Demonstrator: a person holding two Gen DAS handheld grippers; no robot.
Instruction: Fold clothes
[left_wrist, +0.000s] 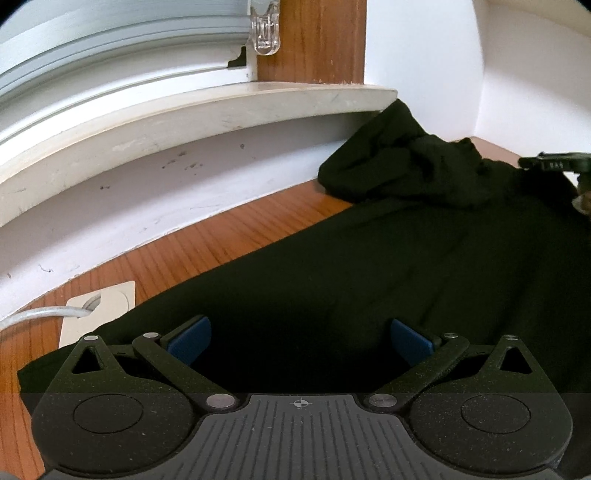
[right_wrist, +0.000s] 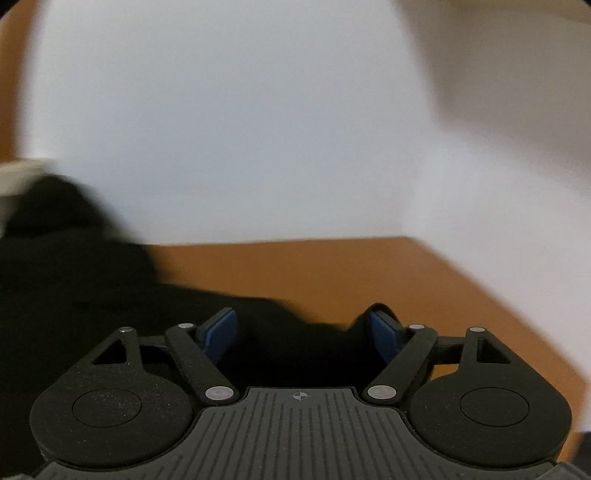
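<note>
1. One dark garment (left_wrist: 424, 266) in play, spread across the wooden table (left_wrist: 207, 243). Most of it lies flat; the far end is bunched in a lump against the wall, just under the window sill (left_wrist: 207, 107).
2. Progress, my read: early to mid. The near part looks laid out smooth, but I see no neat folded stack. The lump by the sill needs straightening or folding in.
3. Left gripper (left_wrist: 300, 341): jaws apart, blue pads (left_wrist: 190, 339) clear of each other, hovering over the garment's near edge. Nothing pinched.
4. Right gripper (right_wrist: 301, 334): jaws spread, released. Dark cloth sits between and under the fingers; a bit curls behind the right pad (right_wrist: 384, 332), but the pads don't press on it. Right wrist view is motion-blurred, so fine detail is unclear.
5. Right gripper also shows in the left wrist view, at the garment's far right edge, away from the sill.
6. Off the garment: beige plate (left_wrist: 107, 310) with a white cable (left_wrist: 40, 314), on the table left of the cloth, below the sill. Not task-relevant.
7. Left to do: re-grip an edge, bring the bunched end over, and flatten.
</note>
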